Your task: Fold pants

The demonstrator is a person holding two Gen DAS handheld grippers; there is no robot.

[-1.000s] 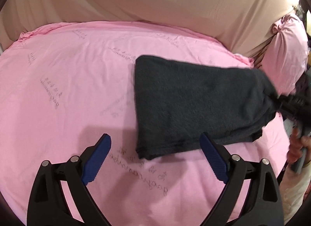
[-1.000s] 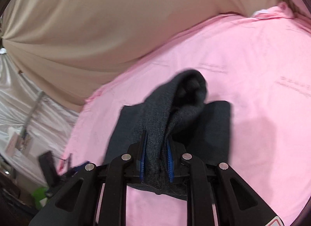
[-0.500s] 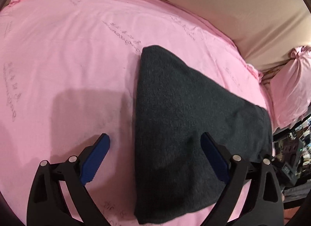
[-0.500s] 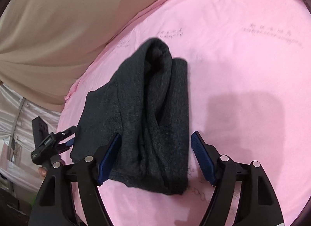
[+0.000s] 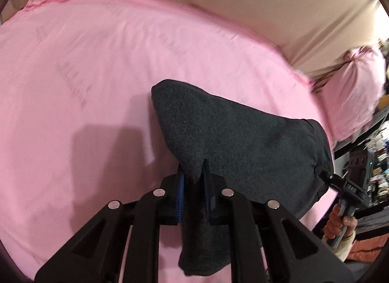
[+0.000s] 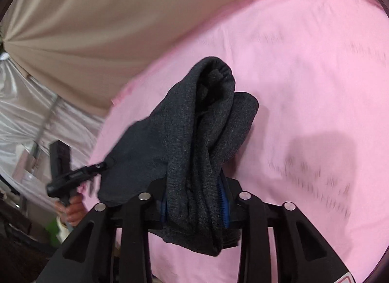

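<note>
— Where are the pants (image 5: 238, 146) right now?

— On the pink bed sheet (image 5: 97, 69), already folded into a thick dark bundle, near the sheet's edge on my right side. I have both ends of it. My left tongs (image 5: 193, 185) are clamped on one end; my right tongs (image 6: 194, 200) are clamped on the other, with several layers bunched between the blue pads (image 6: 225, 207).

— How does it handle?

— Soft and limp, I judge: a knit-looking fabric (it sags between the two grips and droops below each pair of tongs). Not slippery, not fragile, light enough to lift. The risk is inner layers sliding out of the stack.

— Where would you hold it?

— Right at the folded ends, all layers together, well inside the pads, keeping the bundle taut above the sheet.
</note>
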